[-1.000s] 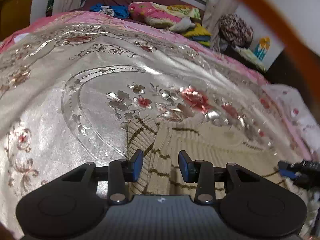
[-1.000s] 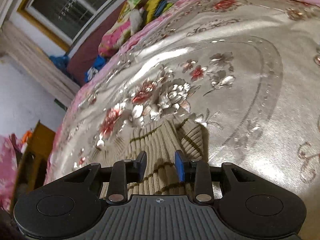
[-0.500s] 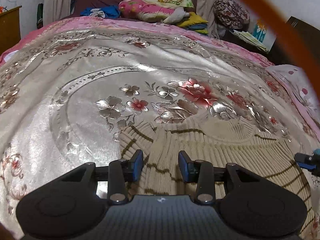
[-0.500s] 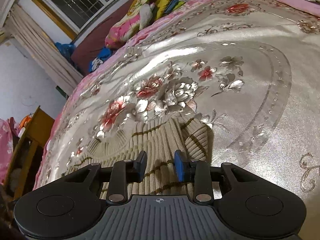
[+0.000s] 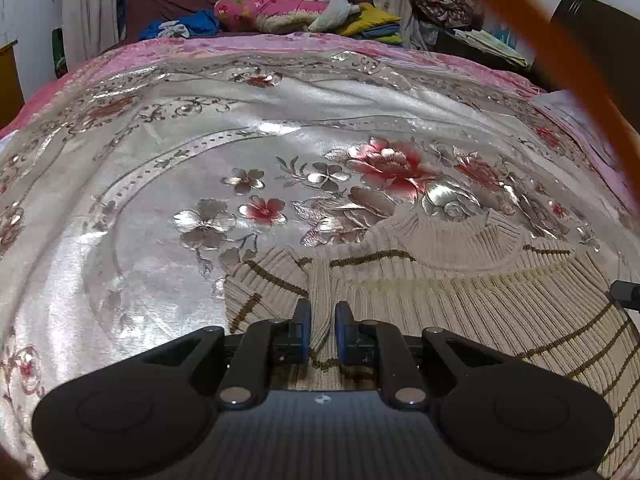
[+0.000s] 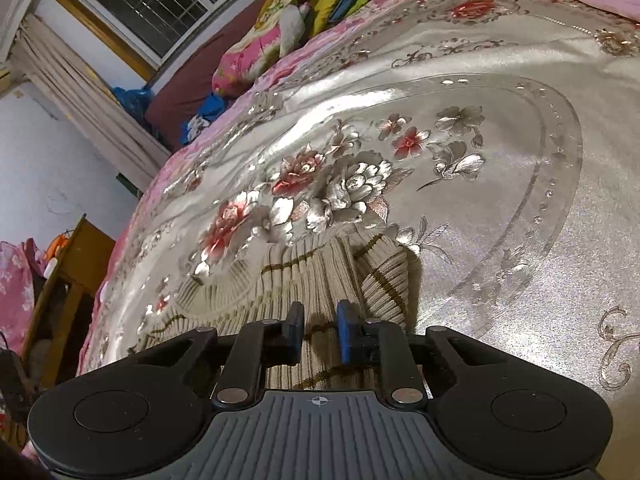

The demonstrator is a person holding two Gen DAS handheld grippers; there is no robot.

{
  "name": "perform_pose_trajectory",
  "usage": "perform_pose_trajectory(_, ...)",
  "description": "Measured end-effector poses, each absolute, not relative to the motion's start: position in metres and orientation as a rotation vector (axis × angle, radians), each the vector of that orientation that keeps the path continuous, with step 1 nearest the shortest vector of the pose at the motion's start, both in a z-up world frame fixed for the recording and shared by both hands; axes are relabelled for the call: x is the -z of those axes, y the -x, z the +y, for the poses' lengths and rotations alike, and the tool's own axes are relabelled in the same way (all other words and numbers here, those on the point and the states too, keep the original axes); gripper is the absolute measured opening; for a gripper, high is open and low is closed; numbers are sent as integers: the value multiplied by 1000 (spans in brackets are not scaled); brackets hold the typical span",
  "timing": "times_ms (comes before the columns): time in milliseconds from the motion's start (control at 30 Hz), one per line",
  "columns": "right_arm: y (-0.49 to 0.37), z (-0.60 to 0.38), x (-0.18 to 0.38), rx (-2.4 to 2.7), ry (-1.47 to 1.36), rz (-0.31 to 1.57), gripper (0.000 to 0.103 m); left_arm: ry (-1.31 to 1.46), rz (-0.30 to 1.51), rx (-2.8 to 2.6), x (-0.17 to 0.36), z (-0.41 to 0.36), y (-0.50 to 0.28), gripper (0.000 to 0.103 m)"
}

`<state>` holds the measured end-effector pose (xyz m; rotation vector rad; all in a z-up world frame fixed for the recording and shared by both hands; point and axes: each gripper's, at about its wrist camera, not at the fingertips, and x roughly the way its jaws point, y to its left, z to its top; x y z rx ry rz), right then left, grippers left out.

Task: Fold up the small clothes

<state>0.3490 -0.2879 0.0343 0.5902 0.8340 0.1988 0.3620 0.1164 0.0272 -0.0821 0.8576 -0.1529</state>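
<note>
A small beige ribbed sweater with thin brown stripes (image 5: 460,280) lies flat on the silver floral bedspread (image 5: 160,200), collar toward the far side. My left gripper (image 5: 321,320) has closed on a raised fold of knit at the sweater's left shoulder. My right gripper (image 6: 319,320) sits over the sweater (image 6: 320,272) at its right shoulder, jaws narrowed with the knit between them; whether the pads grip is unclear. The right gripper's tip (image 5: 624,294) shows at the left wrist view's right edge.
Pillows and folded clothes (image 5: 288,8) are piled at the head of the bed. A wooden cabinet (image 6: 68,280) stands beside the bed. A pink sheet border (image 5: 200,46) runs round the bedspread. An orange strap (image 5: 560,52) crosses the left view.
The left gripper's jaws have closed from wide open onto a fold of the sweater. The right gripper's jaws have narrowed slightly. Both views have tilted a little toward the bed's head.
</note>
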Motion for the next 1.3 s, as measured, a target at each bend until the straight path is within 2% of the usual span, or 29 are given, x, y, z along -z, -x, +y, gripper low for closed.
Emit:
perform_pose_trajectory(233, -345, -288, -38, -188, -574, 811, 1, 92, 834, 115, -30, 121, -359, 13)
perform_pose_trajectory(500, -339, -298, -85, -171, -555, 641, 0, 129, 685, 67, -74, 148, -346, 12)
perform_pose_trajectory(667, -348, -298, -82, -135, -548, 653, 0, 126, 740, 28, -49, 147, -357, 12)
perform_pose_trajectory(733, -350, -296, -69, -138, -540, 726, 3, 130, 765, 32, -37, 144, -355, 12)
perform_pose_trajectory(767, -349, -295, -65, -143, -535, 747, 8, 124, 770, 34, -33, 143, -354, 12)
perform_pose_trajectory(900, -349, -294, -52, -167, -536, 799, 9, 124, 776, 33, -29, 145, -351, 12)
perform_pose_trajectory(1033, -360, -289, -47, -171, -527, 824, 17, 141, 773, 33, -32, 147, -352, 12)
perform_pose_trajectory(1100, -368, -284, -44, -183, -509, 845, 29, 137, 772, 34, -33, 146, -351, 12)
perform_pose_trajectory(1200, -373, -276, -38, -183, -460, 859, 29, 139, 771, 34, -34, 146, -350, 12)
perform_pose_trajectory(1233, -373, -274, -38, -179, -442, 859, 20, 141, 769, 33, -34, 146, -349, 12)
perform_pose_trajectory(1267, -372, -273, -38, -176, -438, 858, 5, 145, 762, 32, -36, 147, -348, 12)
perform_pose_trajectory(1300, -368, -274, -42, -185, -446, 847, 2, 148, 750, 33, -39, 148, -345, 12)
